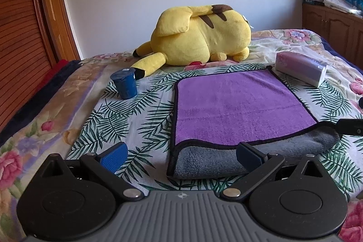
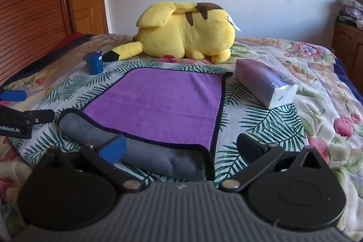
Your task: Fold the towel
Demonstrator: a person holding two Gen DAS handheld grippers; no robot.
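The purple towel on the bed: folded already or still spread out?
Partly folded. The towel lies mostly flat, purple side up, but its near edge is rolled under, showing the grey underside.

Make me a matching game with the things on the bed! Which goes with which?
Things:
1 towel
2 plush toy
3 cup
4 tissue pack

Descriptions:
A yellow, lying at the back
B blue, left of the towel
C purple on top, grey rolled at the near edge
D right of the towel, wrapped in plastic

Pairs: 1-C, 2-A, 3-B, 4-D
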